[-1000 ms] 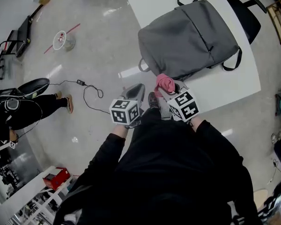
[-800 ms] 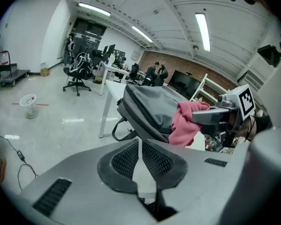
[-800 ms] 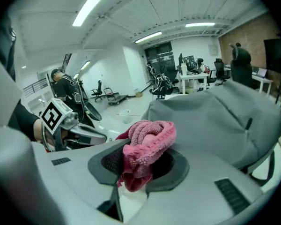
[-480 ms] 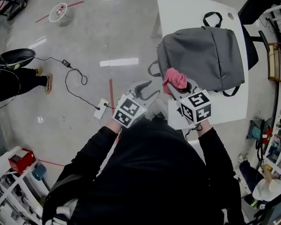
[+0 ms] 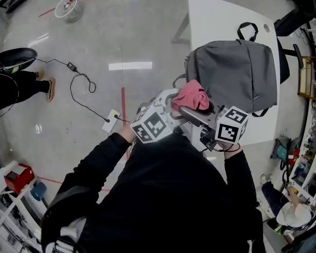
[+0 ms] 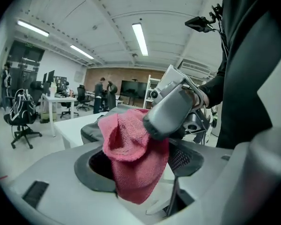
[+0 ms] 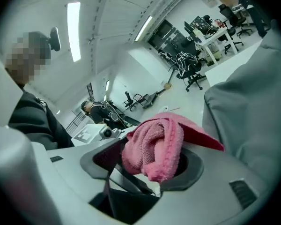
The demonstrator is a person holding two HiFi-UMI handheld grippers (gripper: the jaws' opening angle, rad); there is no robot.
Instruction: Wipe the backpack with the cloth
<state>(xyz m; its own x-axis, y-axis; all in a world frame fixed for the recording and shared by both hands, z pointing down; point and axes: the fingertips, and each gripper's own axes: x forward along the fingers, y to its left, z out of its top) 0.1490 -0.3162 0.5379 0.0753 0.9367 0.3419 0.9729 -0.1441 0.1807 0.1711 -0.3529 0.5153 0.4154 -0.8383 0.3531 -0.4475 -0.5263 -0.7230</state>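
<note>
So the white table had the gray backpack lying flat on it, handle at the far end. Both grippers were up at the near end of the bag, pointing into each other. The left gripper had just been opening and its jaws were spread wide, with the pink cloth hanging down in the gap. Same deal with the right gripper: jaws just been opening, standing apart, the cloth bunched loosely between them. The cloth sat right where the two met, just in front of the backpack.
</note>
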